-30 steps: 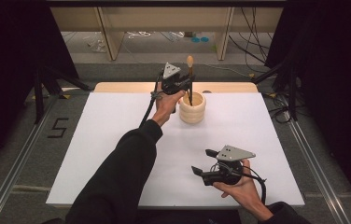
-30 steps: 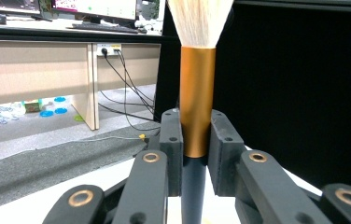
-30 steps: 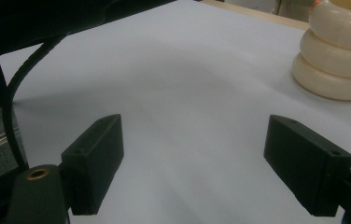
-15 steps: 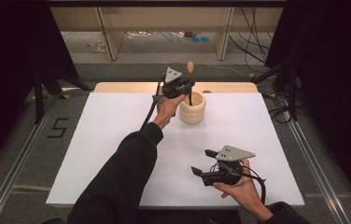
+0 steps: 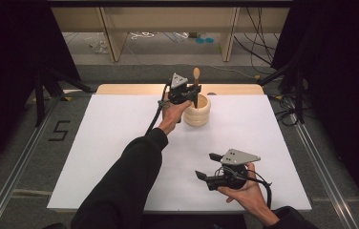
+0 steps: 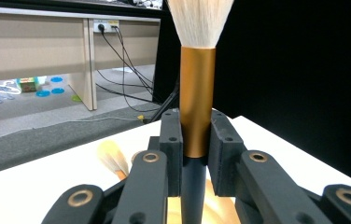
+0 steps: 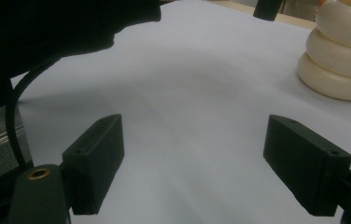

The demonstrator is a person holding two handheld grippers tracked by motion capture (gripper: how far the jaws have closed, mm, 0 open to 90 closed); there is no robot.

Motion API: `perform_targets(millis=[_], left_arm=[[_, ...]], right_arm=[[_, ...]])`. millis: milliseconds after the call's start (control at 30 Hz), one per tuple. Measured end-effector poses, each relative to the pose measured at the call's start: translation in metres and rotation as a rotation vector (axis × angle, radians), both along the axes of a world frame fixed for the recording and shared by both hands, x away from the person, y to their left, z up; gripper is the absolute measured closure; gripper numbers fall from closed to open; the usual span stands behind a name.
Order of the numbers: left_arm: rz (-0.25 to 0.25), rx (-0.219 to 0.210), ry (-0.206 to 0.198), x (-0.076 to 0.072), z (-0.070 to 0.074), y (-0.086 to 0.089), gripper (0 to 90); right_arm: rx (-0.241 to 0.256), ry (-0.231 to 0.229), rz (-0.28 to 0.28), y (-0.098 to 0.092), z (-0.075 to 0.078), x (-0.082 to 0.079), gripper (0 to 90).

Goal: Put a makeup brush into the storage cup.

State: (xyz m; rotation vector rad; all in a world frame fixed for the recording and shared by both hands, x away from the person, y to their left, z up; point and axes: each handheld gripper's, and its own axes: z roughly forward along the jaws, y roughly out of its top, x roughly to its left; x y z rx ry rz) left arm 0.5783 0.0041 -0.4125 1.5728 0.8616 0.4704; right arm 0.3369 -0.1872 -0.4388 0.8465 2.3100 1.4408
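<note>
Since the earlier frames the left gripper [image 5: 190, 95] has lifted a little above the ribbed cream holder [image 5: 197, 111], so the brush [image 5: 195, 81] it grips stands higher, its pale tip now well above the gripper, while the right gripper [image 5: 207, 167] lies where it was near the front of the desk [image 5: 96, 143]. In the left gripper view the fingers [image 6: 171, 140] are closed on the brush's gold ferrule [image 6: 197, 93], pinching it from both sides, the white bristles [image 6: 200, 18] upward and the dark handle running down between them toward the holder's mouth. The right gripper's fingers [image 7: 96, 161] stand wide apart with nothing between them, hovering over bare white desk with the holder [image 7: 341, 56] off to the far side. The main risk, as I judge it, is the grip itself: a smooth round metal sleeve held between two flat pads may rotate or slide down if the hand tilts or jerks, and the brush could drop back into the holder or fall beside it. A second brush tip [image 6: 113, 158] shows lower down in the holder, so the rising handle could drag against it or catch the rim and tip the light holder, which nothing is steadying since the right gripper is well apart from it. Whether the handle's lower end has cleared the rim I cannot tell.
</note>
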Motion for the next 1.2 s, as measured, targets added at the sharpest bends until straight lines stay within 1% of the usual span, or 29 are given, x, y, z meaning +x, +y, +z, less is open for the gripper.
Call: perform_targets(millis=[67, 167, 200, 233, 267, 333, 400, 433, 467, 567, 600, 667, 733, 800, 833, 867, 933, 967, 1033, 1067, 1100, 1200], left_arm=[[-0.001, 0.012, 0.014, 0.001, -0.004, 0.000, 77.0], [0.004, 0.005, 0.026, 0.001, -0.006, 0.002, 73.1], [0.006, 0.006, 0.029, 0.001, -0.006, 0.002, 65.7], [0.024, 0.017, 0.036, 0.001, -0.005, 0.002, 60.7], [0.029, 0.021, 0.033, 0.000, -0.005, 0.003, 54.2], [0.030, 0.021, 0.038, -0.001, -0.005, 0.004, 46.4], [0.035, 0.037, 0.038, -0.003, -0.003, 0.007, 39.3], [0.038, 0.038, 0.038, -0.004, -0.002, 0.007, 36.5], [0.040, 0.042, 0.038, -0.005, 0.000, 0.009, 35.1], [0.039, 0.035, 0.044, -0.009, 0.005, 0.017, 32.0], [0.042, 0.029, 0.049, -0.010, 0.007, 0.019, 31.1], [0.043, 0.024, 0.047, -0.013, 0.010, 0.025, 29.5], [0.043, 0.012, 0.048, -0.015, 0.014, 0.031, 28.4], [0.040, 0.006, 0.051, -0.019, 0.017, 0.037, 27.3], [0.036, 0.009, 0.050, -0.020, 0.019, 0.040, 26.5], [0.035, 0.008, 0.051, -0.022, 0.020, 0.042, 25.7], [0.024, 0.010, 0.054, -0.026, 0.022, 0.046, 24.0], [0.021, 0.007, 0.055, -0.029, 0.023, 0.049, 23.8], [0.004, 0.008, 0.055, -0.035, 0.024, 0.054, 22.4], [-0.006, 0.012, 0.057, -0.038, 0.025, 0.056, 22.1], [-0.015, 0.027, 0.050, -0.042, 0.025, 0.059, 21.9], [-0.032, 0.011, 0.054, -0.051, 0.026, 0.066, 21.3]], right_arm=[[0.000, 0.002, 0.000, 0.000, 0.000, 0.000, 21.1], [0.000, 0.005, 0.005, 0.001, 0.000, 0.000, 21.2], [0.004, 0.012, 0.005, 0.001, 0.000, -0.001, 21.2], [0.002, 0.013, 0.005, 0.001, 0.000, -0.001, 21.2], [0.003, 0.013, 0.004, 0.001, 0.000, -0.001, 21.2], [0.003, 0.001, 0.001, 0.001, 0.000, 0.000, 21.2], [0.006, 0.009, -0.001, 0.001, 0.000, 0.000, 21.2], [-0.001, 0.000, 0.003, 0.000, 0.000, 0.000, 21.2], [-0.001, 0.004, 0.004, 0.001, 0.000, 0.000, 21.1], [-0.001, 0.001, 0.002, 0.001, 0.000, 0.000, 21.1], [0.003, 0.008, 0.000, 0.001, 0.000, 0.000, 21.1], [-0.001, -0.002, 0.000, 0.000, 0.000, 0.001, 21.1], [0.000, -0.001, -0.002, 0.000, 0.000, 0.001, 21.0], [0.007, 0.008, -0.006, 0.000, 0.000, 0.000, 20.9], [0.007, -0.004, -0.007, 0.000, 0.000, 0.001, 20.9], [0.006, -0.006, -0.011, 0.000, 0.000, 0.001, 20.9], [0.010, -0.004, -0.006, 0.000, 0.000, 0.002, 20.9], [0.022, -0.011, -0.008, 0.000, -0.001, 0.002, 20.8], [0.022, -0.010, -0.009, 0.000, -0.001, 0.002, 20.8], [0.004, -0.002, -0.011, -0.001, 0.001, 0.001, 20.8], [0.007, 0.003, -0.014, -0.001, 0.001, 0.001, 20.8], [0.009, -0.002, -0.014, -0.001, 0.001, 0.002, 20.8]])
